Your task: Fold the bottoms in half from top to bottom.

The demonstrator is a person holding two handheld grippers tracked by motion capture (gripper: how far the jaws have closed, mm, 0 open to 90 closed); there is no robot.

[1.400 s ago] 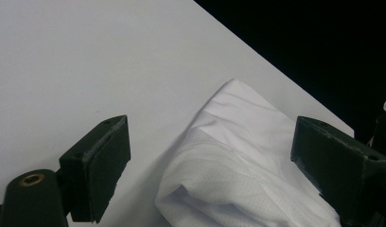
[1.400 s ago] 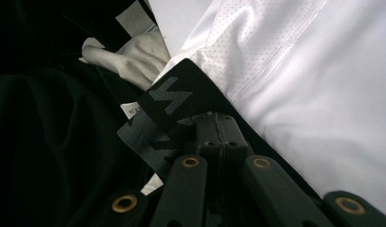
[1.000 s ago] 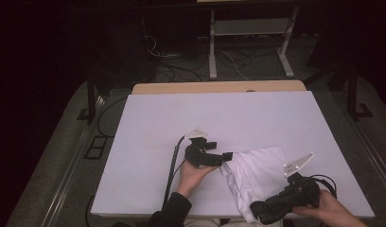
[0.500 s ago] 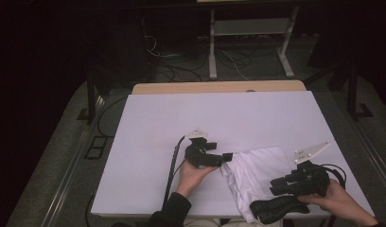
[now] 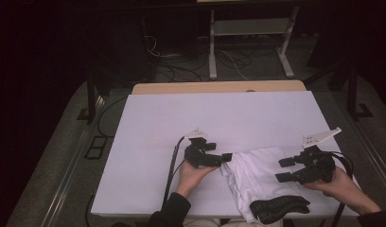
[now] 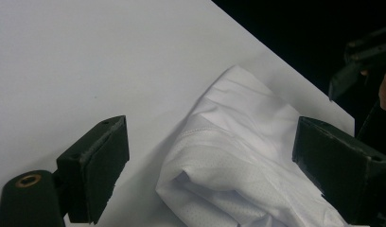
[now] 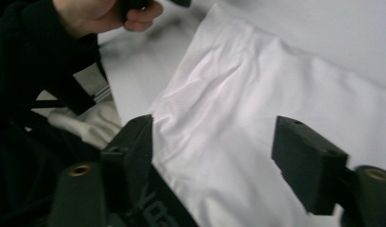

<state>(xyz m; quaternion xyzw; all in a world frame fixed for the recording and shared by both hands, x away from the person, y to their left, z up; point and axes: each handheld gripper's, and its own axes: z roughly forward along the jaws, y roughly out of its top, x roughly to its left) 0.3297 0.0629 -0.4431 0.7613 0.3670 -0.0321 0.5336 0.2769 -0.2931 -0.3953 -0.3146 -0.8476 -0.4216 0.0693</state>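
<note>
A crumpled white garment [image 5: 255, 172] lies on the white table [image 5: 181, 118] near its front edge, with a black fabric part [image 5: 278, 208] at its near end. My left gripper [image 5: 219, 152] sits at the garment's left edge. Its jaws stand wide with a fold of the cloth [image 6: 238, 156] between them, and the pads are not pressing it. My right gripper [image 5: 283, 170] hovers over the garment's right side. Its jaws have just been opening and now stand apart above the white cloth [image 7: 257, 94], with nothing gripped between them.
The left gripper's black cable [image 5: 172, 165] runs back along the table to the front edge. A wooden table edge [image 5: 219, 87] shows behind the white top. Beyond it stand a white frame [image 5: 248, 47] and floor cables. The left hand [image 7: 106, 14] appears across the cloth.
The right gripper has let go of the garment, opened, and risen up and to the right. The left gripper has stayed where it was.
</note>
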